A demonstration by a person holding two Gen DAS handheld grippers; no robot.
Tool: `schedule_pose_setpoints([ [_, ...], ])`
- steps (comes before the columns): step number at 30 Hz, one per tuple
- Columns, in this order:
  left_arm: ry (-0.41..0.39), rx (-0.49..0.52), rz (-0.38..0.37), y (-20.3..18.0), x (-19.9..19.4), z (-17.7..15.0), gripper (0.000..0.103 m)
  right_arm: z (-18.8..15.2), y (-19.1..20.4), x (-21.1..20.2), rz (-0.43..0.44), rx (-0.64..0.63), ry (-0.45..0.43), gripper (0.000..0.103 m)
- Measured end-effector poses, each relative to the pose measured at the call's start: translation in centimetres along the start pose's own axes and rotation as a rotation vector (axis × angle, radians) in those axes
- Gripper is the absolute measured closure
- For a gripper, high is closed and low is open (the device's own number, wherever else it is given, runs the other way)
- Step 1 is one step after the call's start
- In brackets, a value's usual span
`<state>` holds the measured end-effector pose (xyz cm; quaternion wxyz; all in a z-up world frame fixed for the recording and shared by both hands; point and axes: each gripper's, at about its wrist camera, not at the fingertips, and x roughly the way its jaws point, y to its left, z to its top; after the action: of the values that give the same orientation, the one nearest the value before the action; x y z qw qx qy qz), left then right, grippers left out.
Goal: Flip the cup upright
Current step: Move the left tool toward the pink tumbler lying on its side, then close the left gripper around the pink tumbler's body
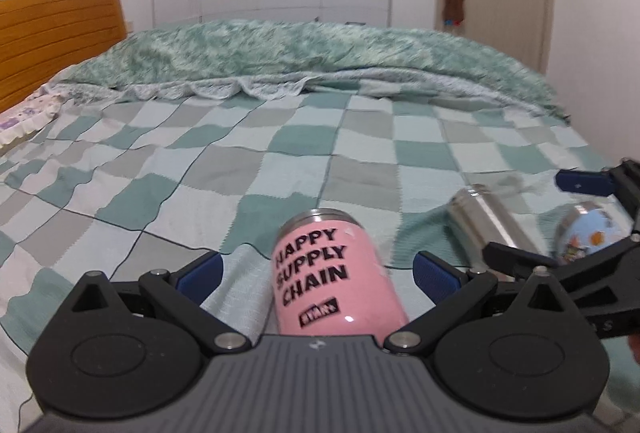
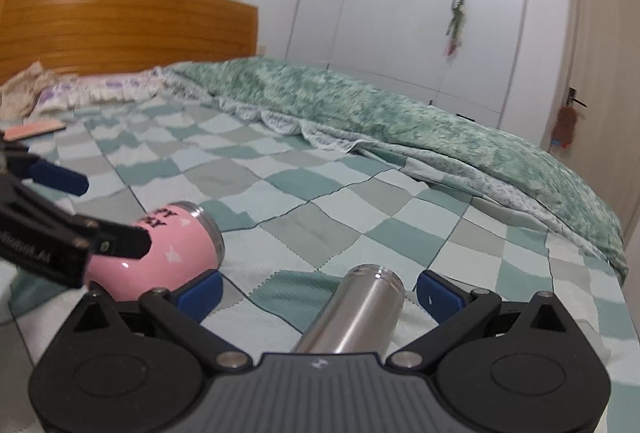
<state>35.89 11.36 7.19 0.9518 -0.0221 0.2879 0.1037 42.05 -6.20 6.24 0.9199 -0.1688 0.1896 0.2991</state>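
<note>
A pink cup (image 1: 320, 273) printed "HAPPY SUPPLY CHAIN" lies on its side on the checkered bed cover, its steel rim pointing away. My left gripper (image 1: 318, 279) is open, its blue pads either side of the cup without touching it. A steel cup (image 2: 356, 313) lies on its side between the open blue pads of my right gripper (image 2: 320, 293), rim away. The pink cup also shows in the right wrist view (image 2: 168, 249), with the left gripper's fingers (image 2: 60, 177) around it. The steel cup shows in the left wrist view (image 1: 486, 219), with the right gripper's finger (image 1: 586, 183) beyond it.
A light blue patterned cup (image 1: 592, 237) lies at the far right by the right gripper. A rumpled green quilt (image 1: 320, 53) covers the far half of the bed. Wooden headboard (image 2: 120, 29), pillows (image 2: 92, 93) and a flat pink object (image 2: 34, 129) are at the left.
</note>
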Motion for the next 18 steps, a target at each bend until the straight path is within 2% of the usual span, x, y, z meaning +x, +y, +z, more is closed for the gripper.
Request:
schedule_pose_setpoints([
  [7,0.083,-0.006,0.006,-0.5,3.2,1.0,0.0,-0.1,-0.5,2.6,-0.033,-0.047,0.056,0.0],
  [18,0.314,0.019,0.037,-1.2,7.6,2.2,0.001,-1.0,-0.4,4.2,-0.005,-0.092,0.084,0.0],
])
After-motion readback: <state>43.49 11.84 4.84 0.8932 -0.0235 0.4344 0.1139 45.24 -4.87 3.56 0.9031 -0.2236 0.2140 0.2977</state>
